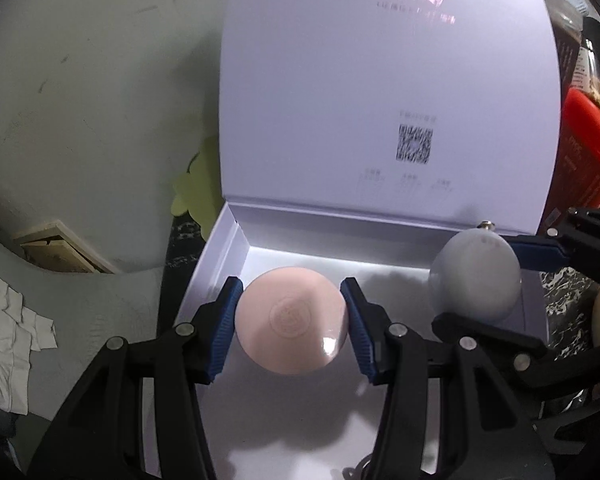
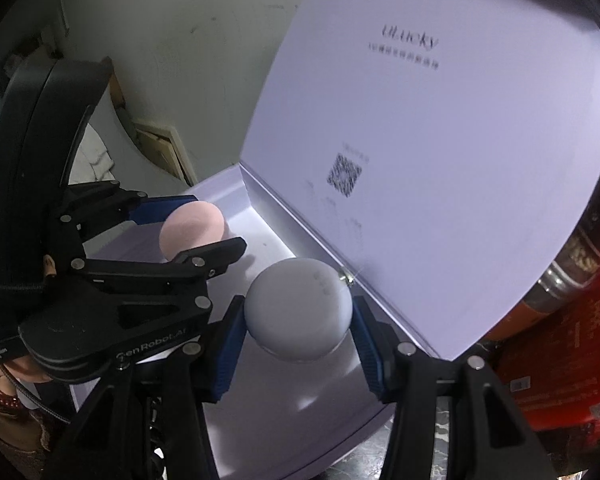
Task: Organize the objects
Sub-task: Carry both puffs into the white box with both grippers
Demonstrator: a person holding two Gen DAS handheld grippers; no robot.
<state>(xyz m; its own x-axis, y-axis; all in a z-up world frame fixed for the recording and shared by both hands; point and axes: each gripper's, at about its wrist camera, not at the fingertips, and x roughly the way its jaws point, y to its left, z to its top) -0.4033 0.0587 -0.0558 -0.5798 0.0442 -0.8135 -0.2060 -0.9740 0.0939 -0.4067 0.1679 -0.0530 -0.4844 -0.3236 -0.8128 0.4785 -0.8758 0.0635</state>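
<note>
Left hand-held gripper (image 1: 291,324) pinches the pink ball (image 1: 291,320) between blue pads, over the open white box (image 1: 220,256). Right hand-held gripper (image 2: 298,332) pinches the grey ball (image 2: 298,314) beside it, near the raised lid (image 1: 380,80).

Pink ball (image 1: 291,325): smooth, glossy, a round emblem embossed on top; clamped between the blue pads of the left gripper (image 1: 291,330), above the box floor.

Grey ball (image 2: 299,309): matte, a small metal stud at its far side; clamped between the right gripper (image 2: 299,334) pads.

White box (image 1: 236,248): lid raised upright beyond both jaws, QR code printed inside.
</note>
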